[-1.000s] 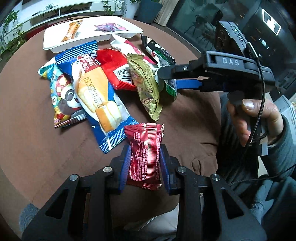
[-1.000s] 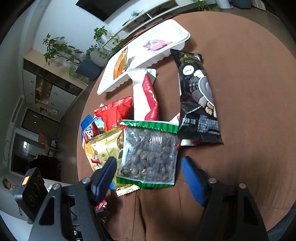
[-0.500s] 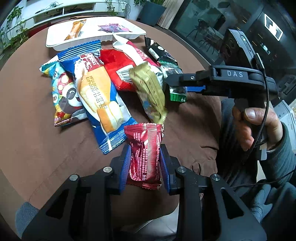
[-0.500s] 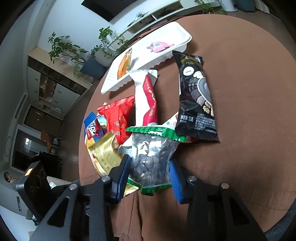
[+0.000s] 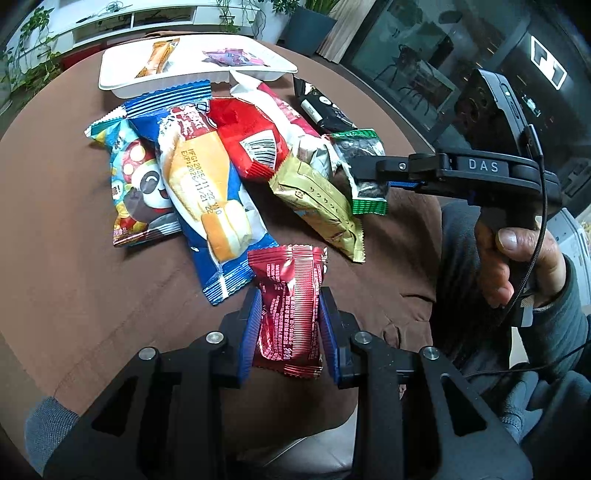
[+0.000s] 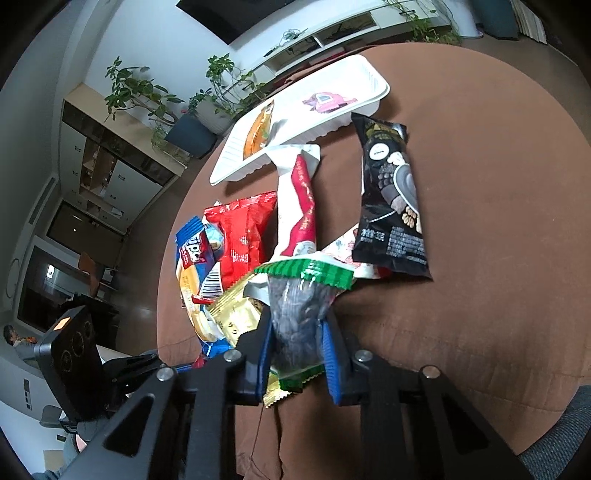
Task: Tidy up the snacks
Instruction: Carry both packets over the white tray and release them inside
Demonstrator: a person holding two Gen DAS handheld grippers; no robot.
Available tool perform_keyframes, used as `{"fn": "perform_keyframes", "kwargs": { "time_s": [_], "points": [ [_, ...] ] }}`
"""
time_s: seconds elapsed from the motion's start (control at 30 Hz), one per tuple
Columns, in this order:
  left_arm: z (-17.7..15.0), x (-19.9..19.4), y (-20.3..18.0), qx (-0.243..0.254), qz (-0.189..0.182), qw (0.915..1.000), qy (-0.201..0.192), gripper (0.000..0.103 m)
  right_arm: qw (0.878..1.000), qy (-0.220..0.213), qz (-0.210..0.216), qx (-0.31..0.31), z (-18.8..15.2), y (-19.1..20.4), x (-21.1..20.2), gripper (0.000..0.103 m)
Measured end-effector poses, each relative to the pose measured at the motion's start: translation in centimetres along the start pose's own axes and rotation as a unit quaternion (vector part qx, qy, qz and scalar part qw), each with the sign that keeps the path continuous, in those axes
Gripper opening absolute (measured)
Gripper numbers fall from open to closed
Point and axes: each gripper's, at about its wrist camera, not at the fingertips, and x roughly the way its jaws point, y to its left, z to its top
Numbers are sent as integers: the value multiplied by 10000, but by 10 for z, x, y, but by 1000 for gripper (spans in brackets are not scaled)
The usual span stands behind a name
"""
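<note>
While gold packet (image 6: pixel 236 317) crowds seed bag (image 6: pixel 295 325), black packet (image 6: pixel 391 199) lies apart.

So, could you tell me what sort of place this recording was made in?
Most likely a living room at home. A round table under a brown cloth stands near potted plants, a low white shelf unit along the wall and a tall wooden cabinet.
</note>
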Motion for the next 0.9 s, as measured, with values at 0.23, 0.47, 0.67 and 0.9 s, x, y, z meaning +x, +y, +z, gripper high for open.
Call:
{"fn": "perform_keyframes", "kwargs": {
  "time_s": [0.23, 0.47, 0.67, 0.9],
  "points": [
    [0, -11, 2, -60, -96, 9998, -141, 29, 9997, -150, 179, 38, -1, 5, -16, 26],
    [3, -19, 6, -165, -139, 9994, -257, 29, 9991, -237, 308, 176, -1, -3, -29, 26],
    [4, -28, 10, -241, -236, 9987, -374, 29, 9971, -296, 519, 471, 0, -13, -32, 26],
    [10, -51, 29, -535, -362, 9957, -669, 28, 9949, -561, 405, 731, 8, -35, -52, 26]
  ]
}}
